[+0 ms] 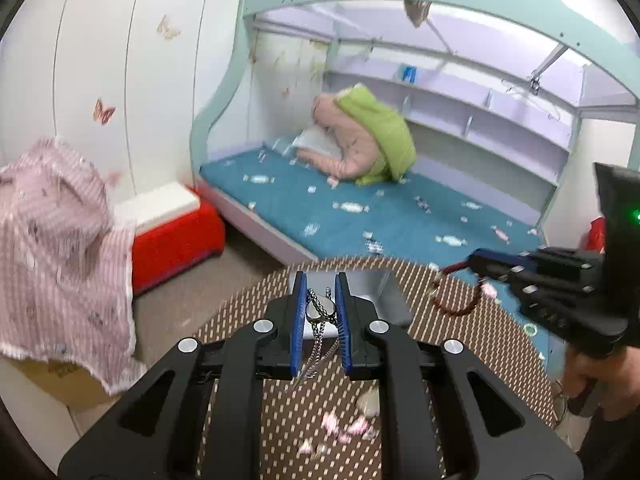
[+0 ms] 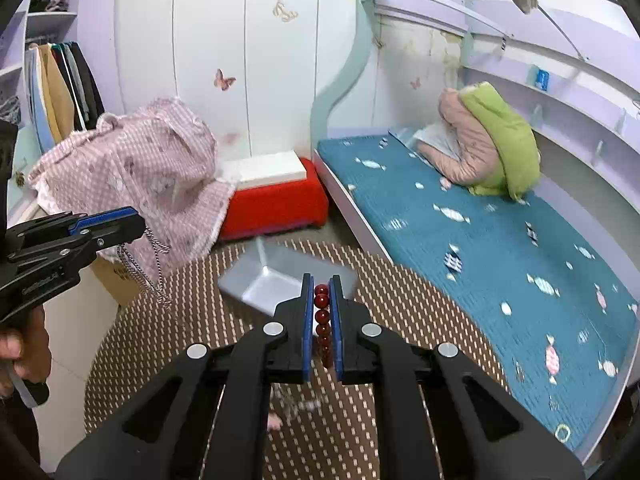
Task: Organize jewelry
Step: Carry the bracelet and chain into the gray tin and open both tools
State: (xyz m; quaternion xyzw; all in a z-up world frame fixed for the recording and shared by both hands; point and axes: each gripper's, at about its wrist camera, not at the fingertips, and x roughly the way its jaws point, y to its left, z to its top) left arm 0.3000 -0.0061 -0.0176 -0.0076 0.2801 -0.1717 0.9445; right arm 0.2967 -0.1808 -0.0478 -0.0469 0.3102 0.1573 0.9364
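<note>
Above brown mat (image 1: pixel 472 344): left tool (image 1: pixel 321 300) pinching silver chain (image 1: pixel 320 312); right tool (image 2: pixel 321 308) pinching red bead bracelet (image 2: pixel 322 320).

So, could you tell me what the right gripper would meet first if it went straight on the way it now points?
Most likely the grey tray on the woven mat. The right gripper, shut on the red bead bracelet, points down toward it, though depth is unclear.

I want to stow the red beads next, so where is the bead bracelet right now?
The red bead bracelet is pinched in the right gripper, held above the patterned mat, just short of the grey tray.
</note>
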